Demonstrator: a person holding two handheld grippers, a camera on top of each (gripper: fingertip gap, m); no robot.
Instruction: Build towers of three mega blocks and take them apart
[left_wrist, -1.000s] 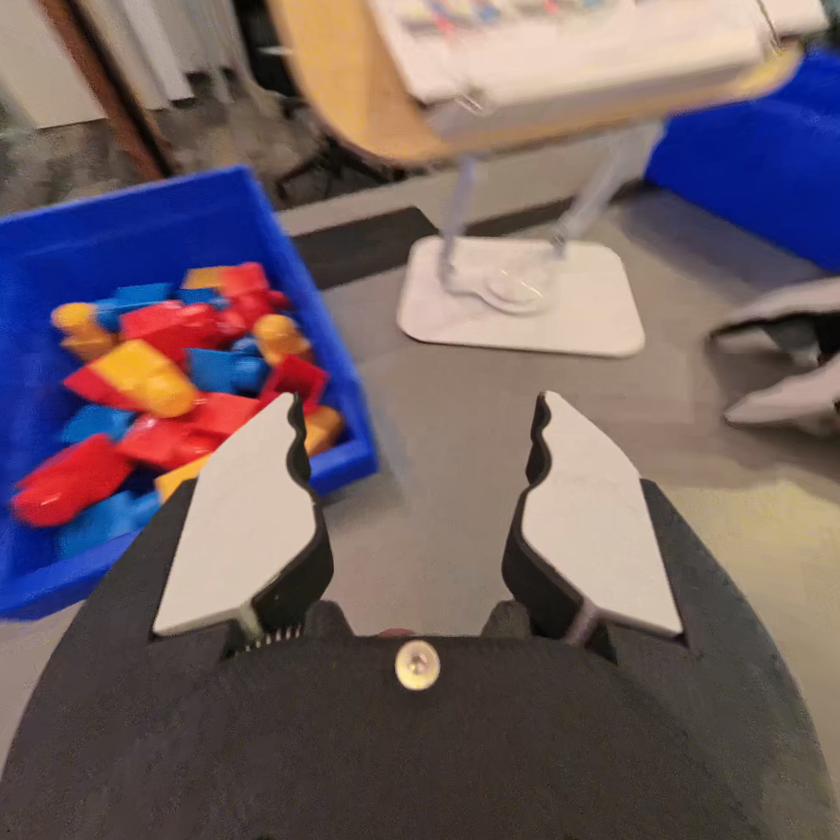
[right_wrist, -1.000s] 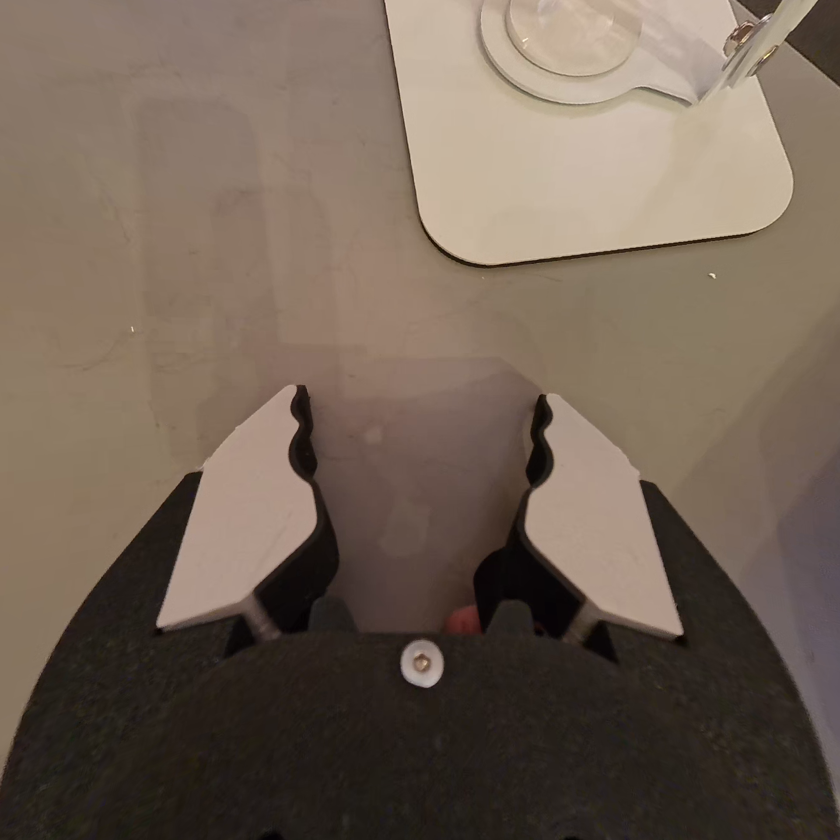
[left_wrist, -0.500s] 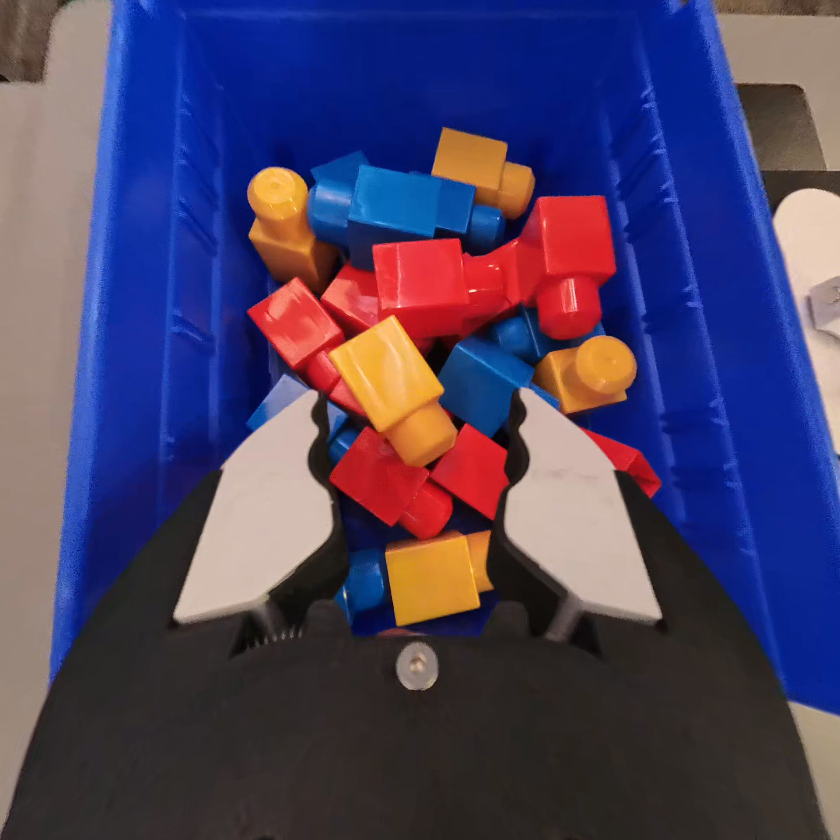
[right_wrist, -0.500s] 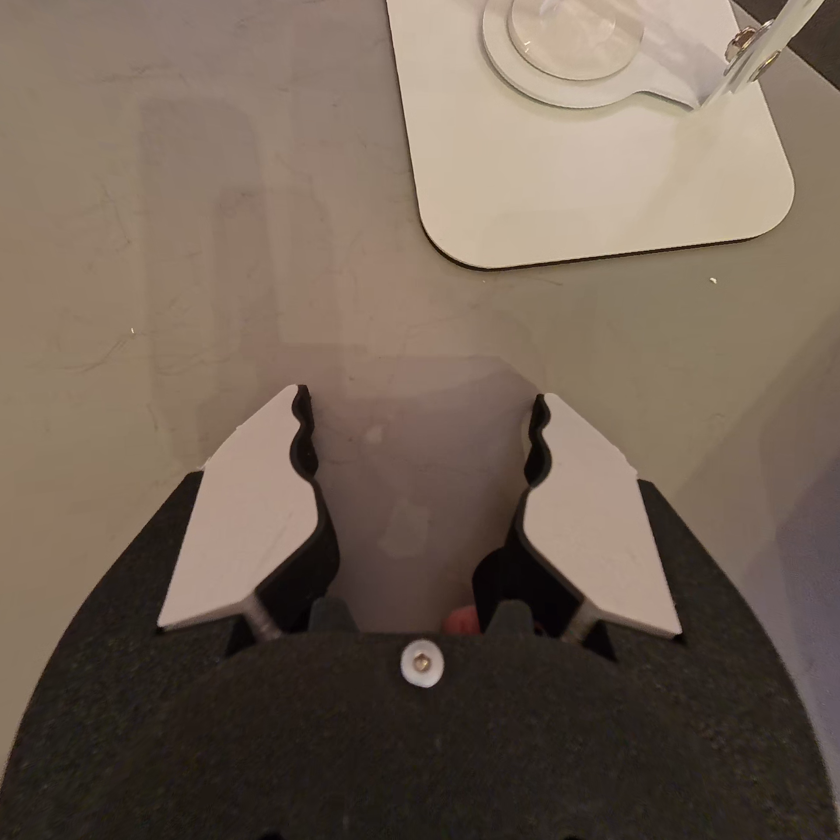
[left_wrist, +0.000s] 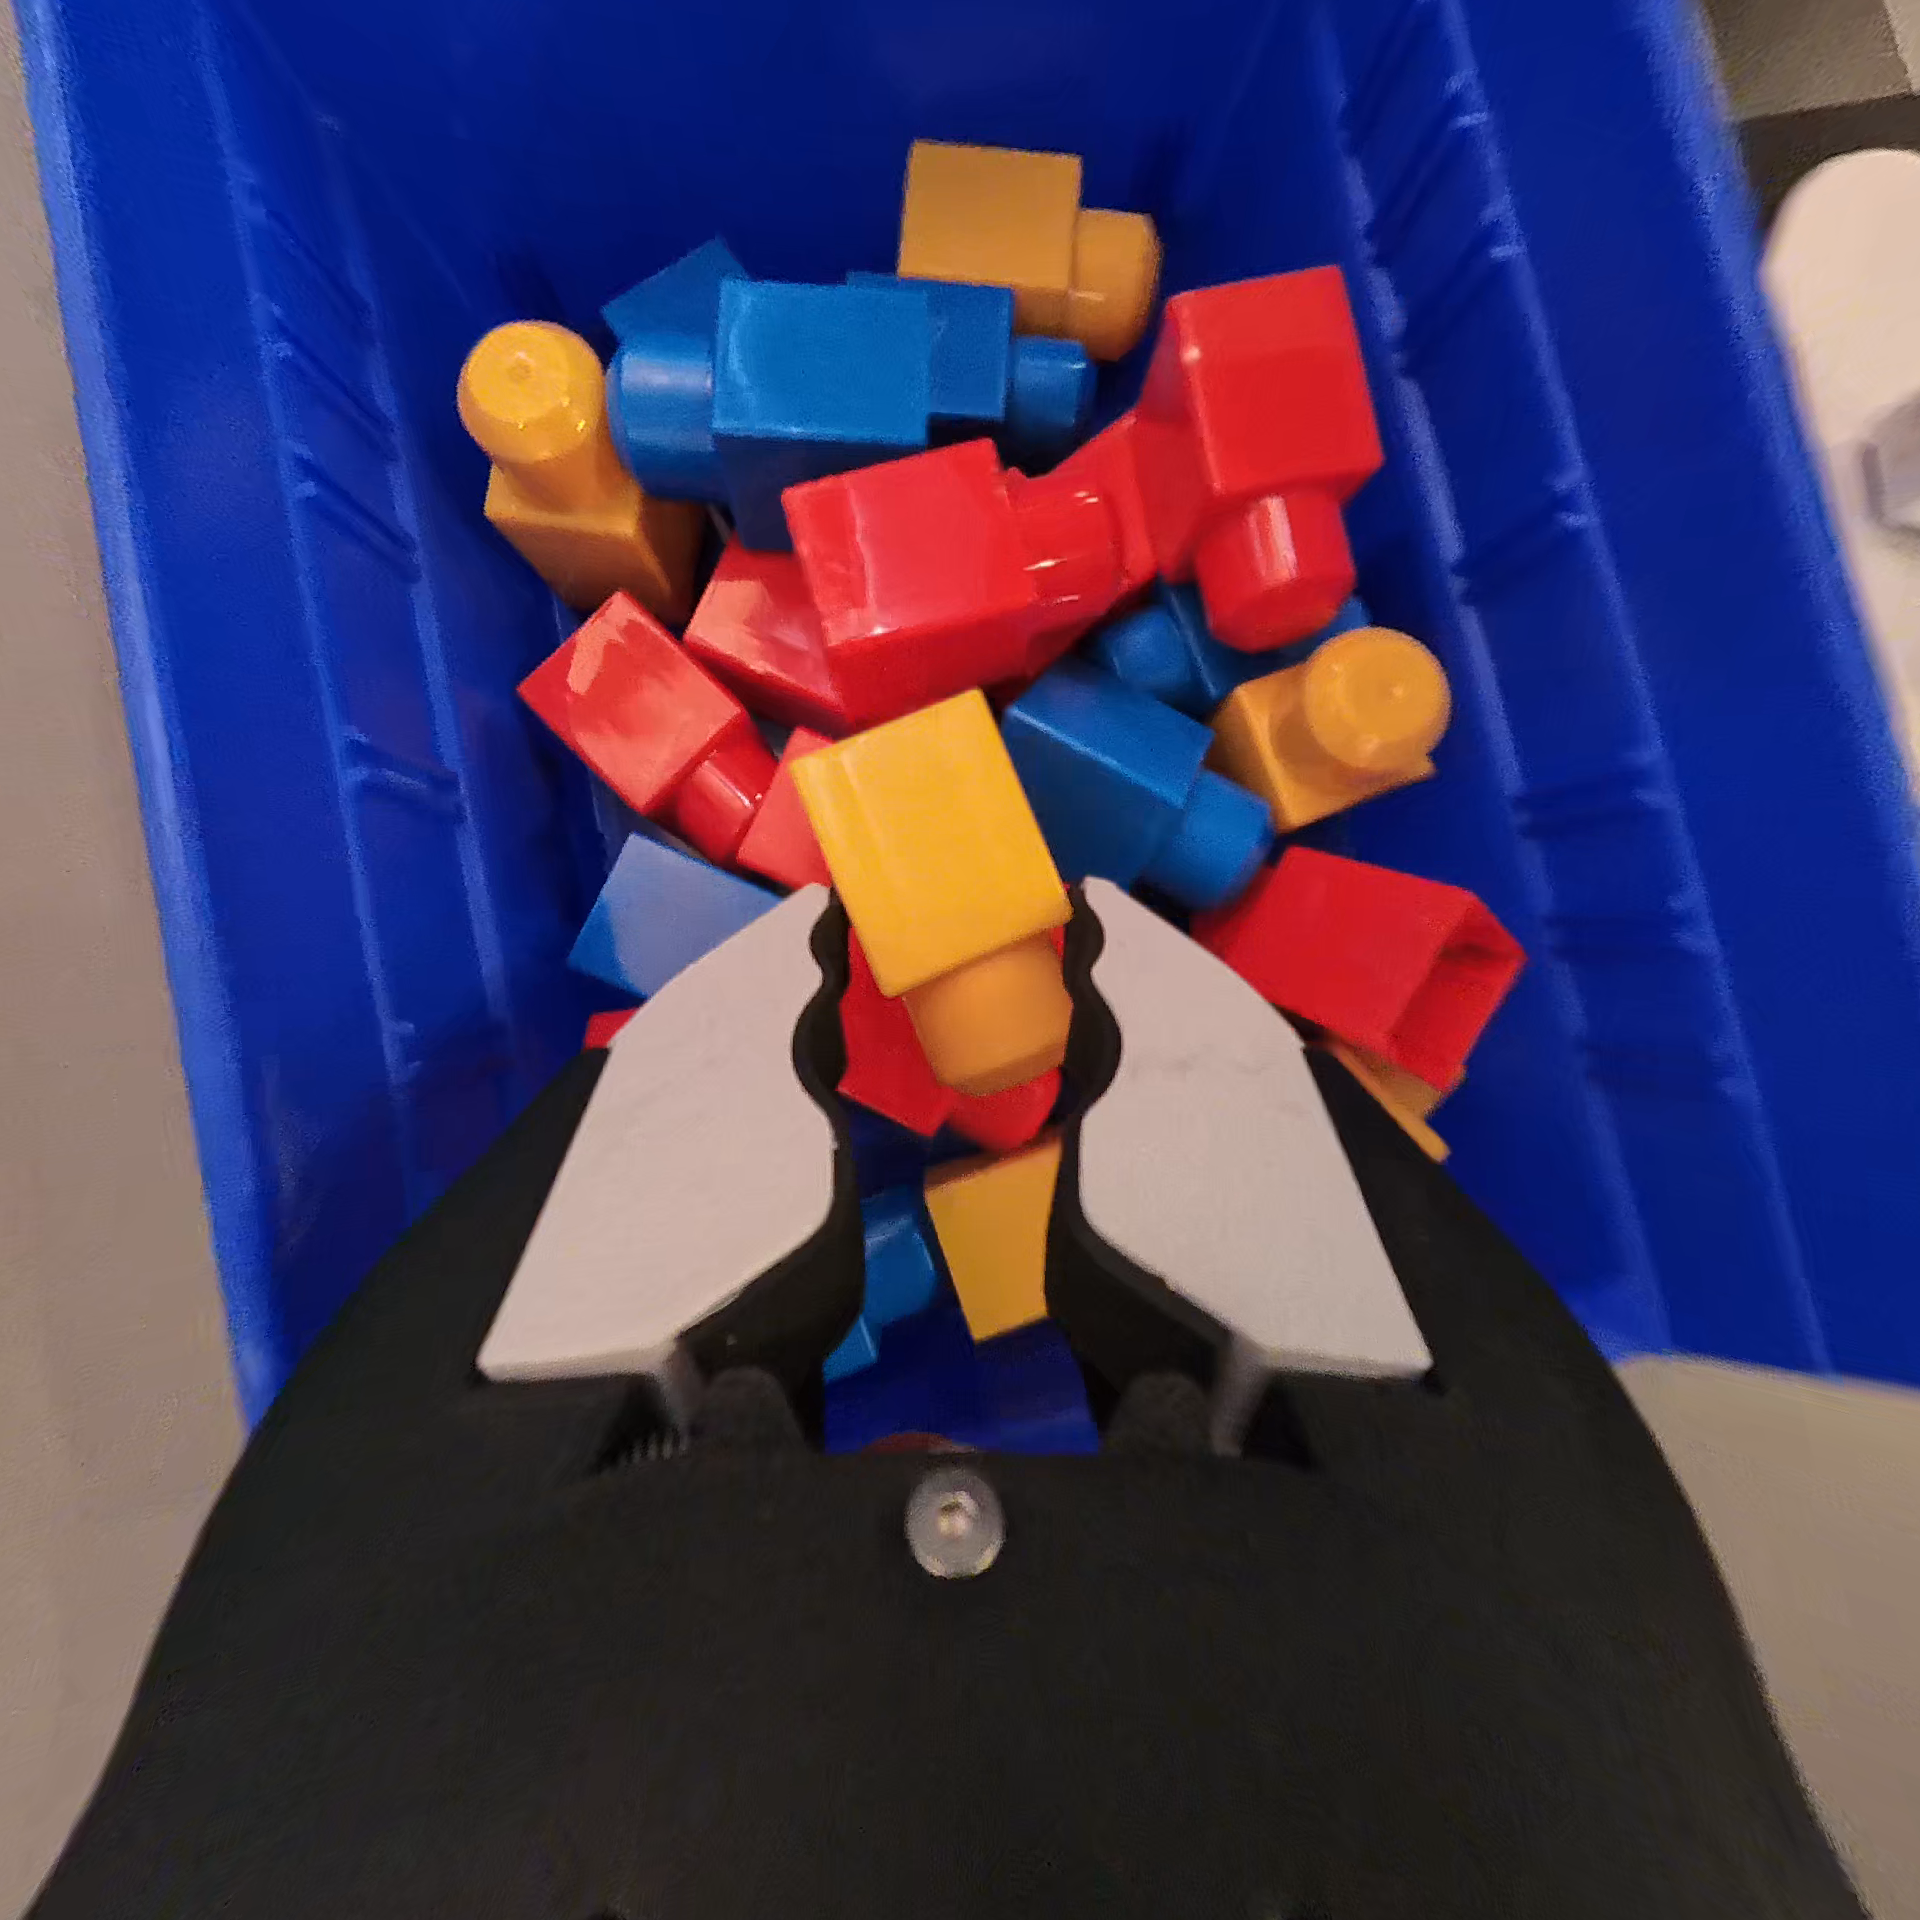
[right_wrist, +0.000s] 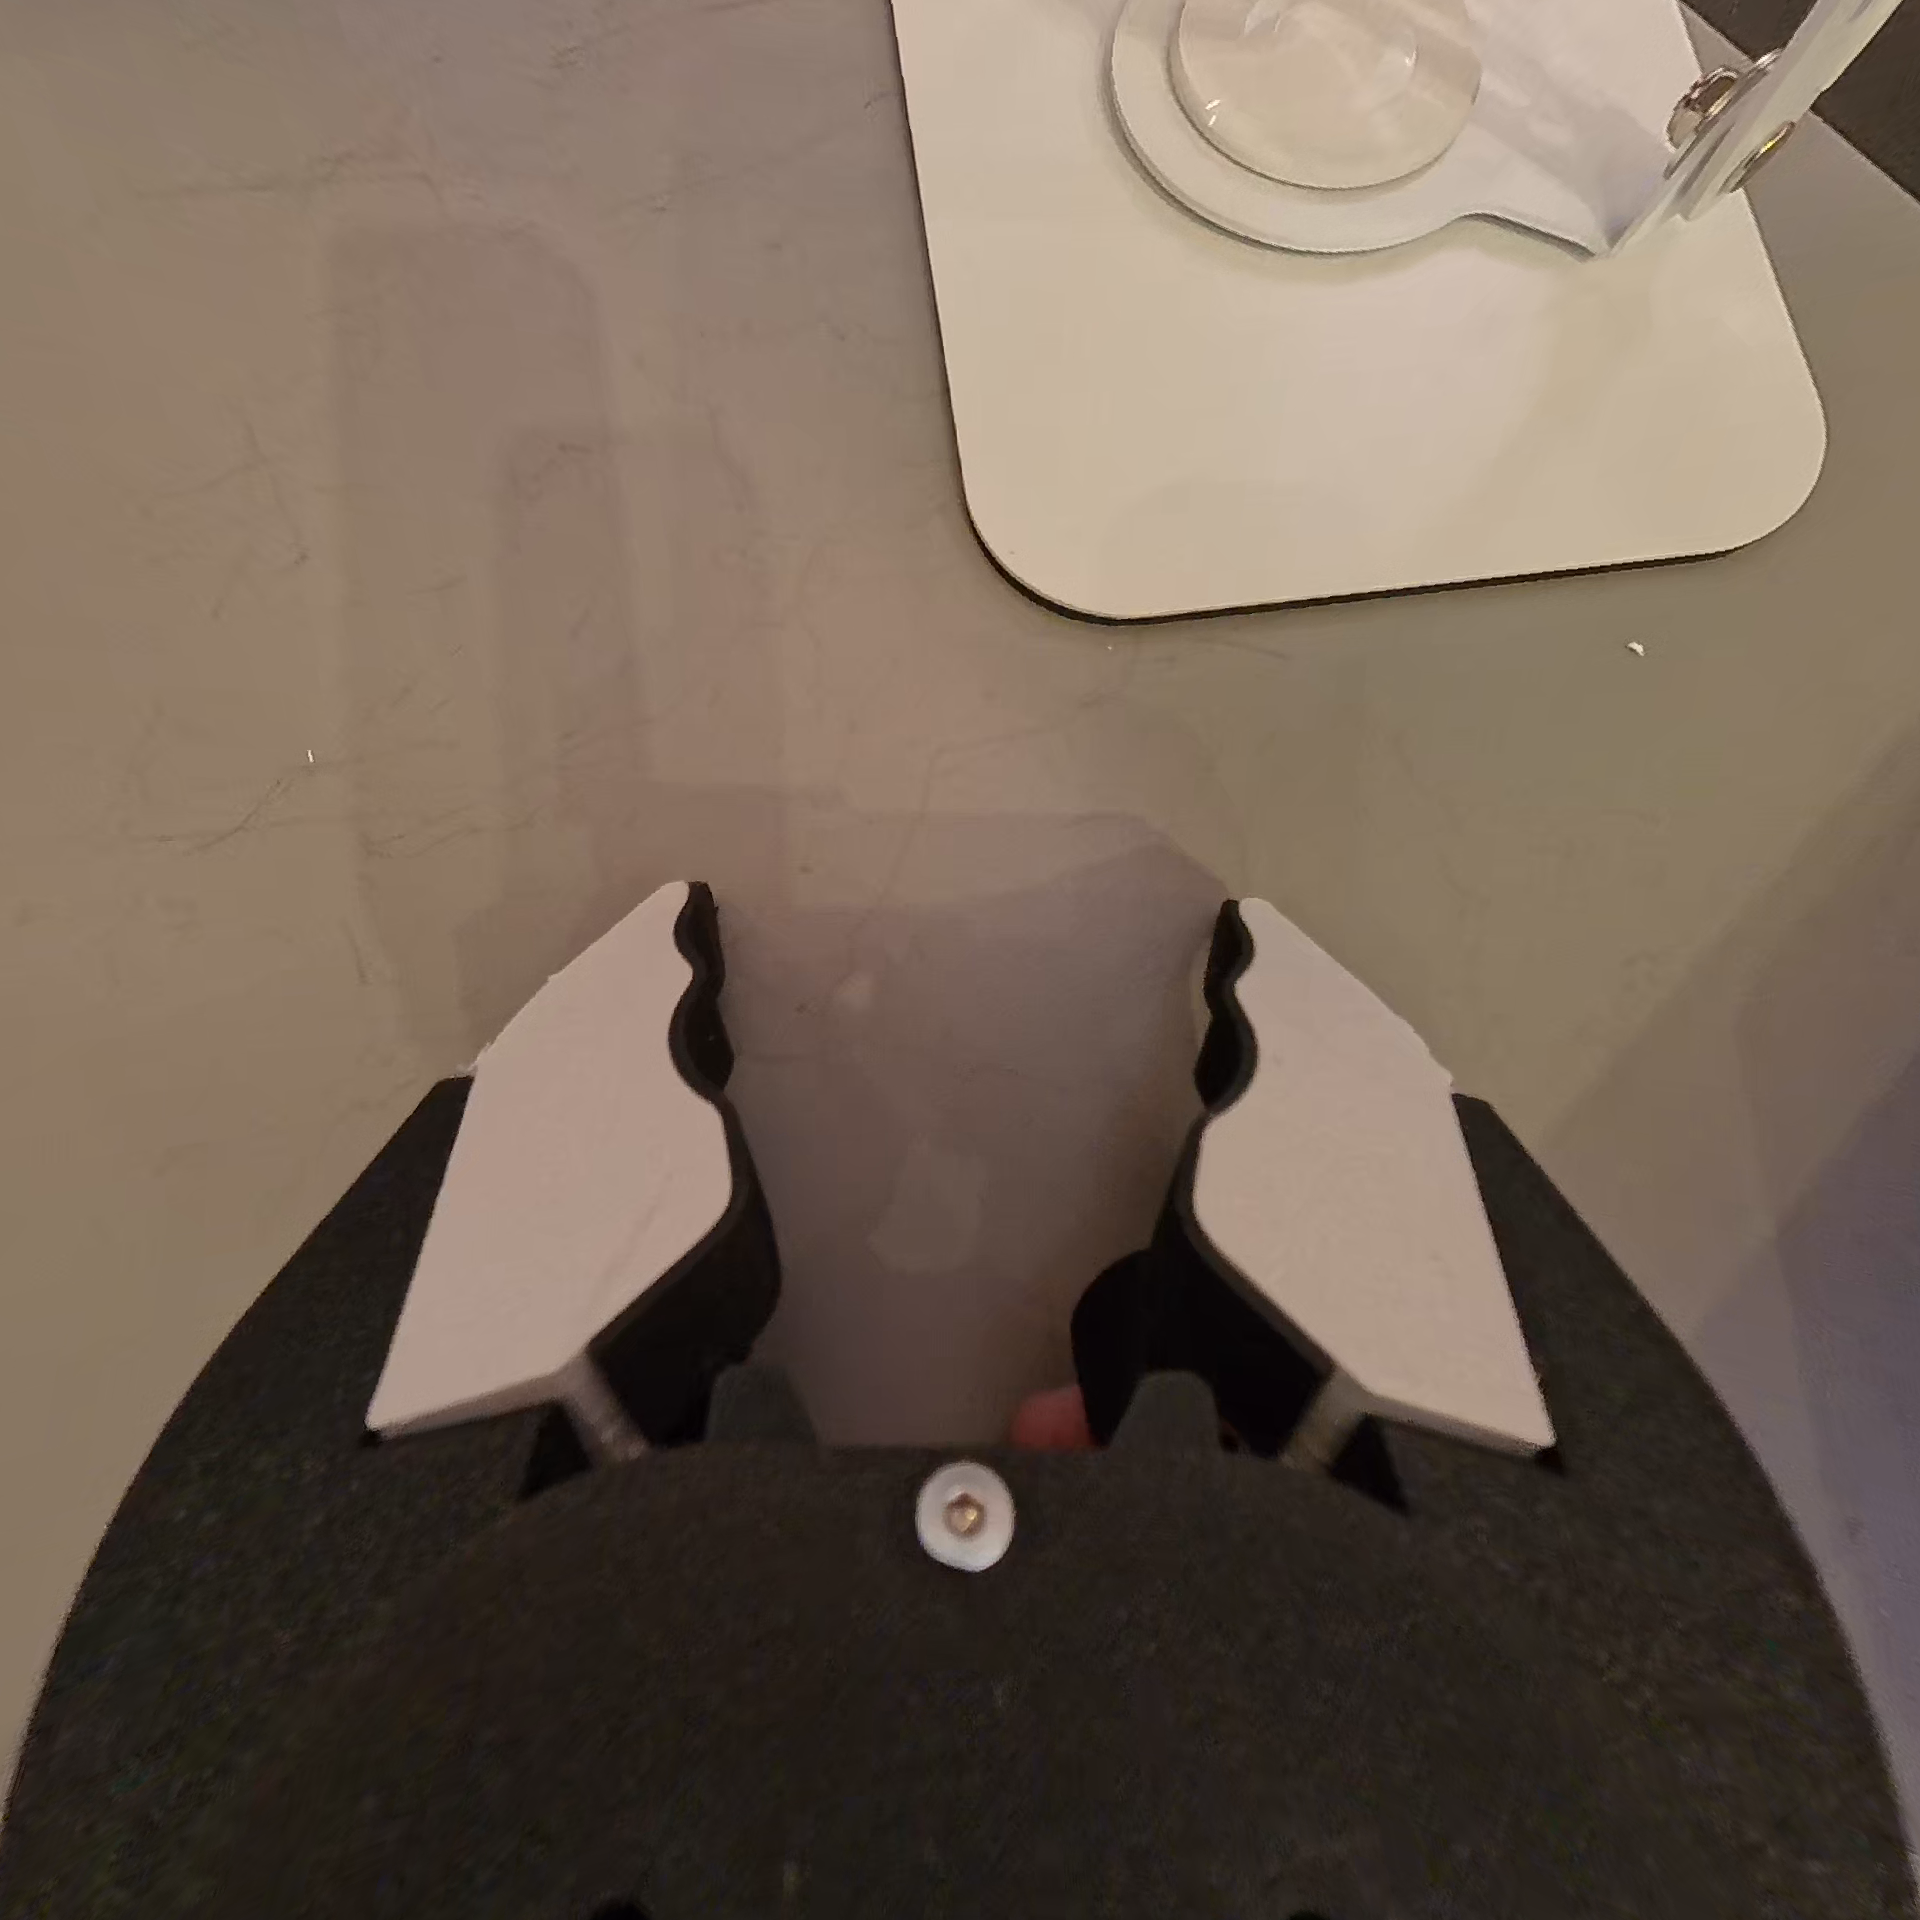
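Note:
A blue bin (left_wrist: 260, 623) holds several red, blue and yellow mega blocks in a loose pile. In the left wrist view my left gripper (left_wrist: 954, 909) is down inside the bin. Its jaws have closed in on a yellow block (left_wrist: 925, 831) that lies on top of the pile with its stud towards me, and both fingertips touch its sides. A red block (left_wrist: 914, 582) and a blue block (left_wrist: 821, 384) lie farther back. In the right wrist view my right gripper (right_wrist: 966, 904) is open and empty, just above the bare grey table (right_wrist: 416, 520).
A white stand base (right_wrist: 1351, 416) with a clear suction cup (right_wrist: 1299, 94) sits on the table ahead and to the right of my right gripper. Its edge also shows to the right of the bin in the left wrist view (left_wrist: 1849, 312).
My left gripper swung from above the table to over the bin, went down into the blocks and closed its jaws on the yellow block. My right gripper has stayed still and open.

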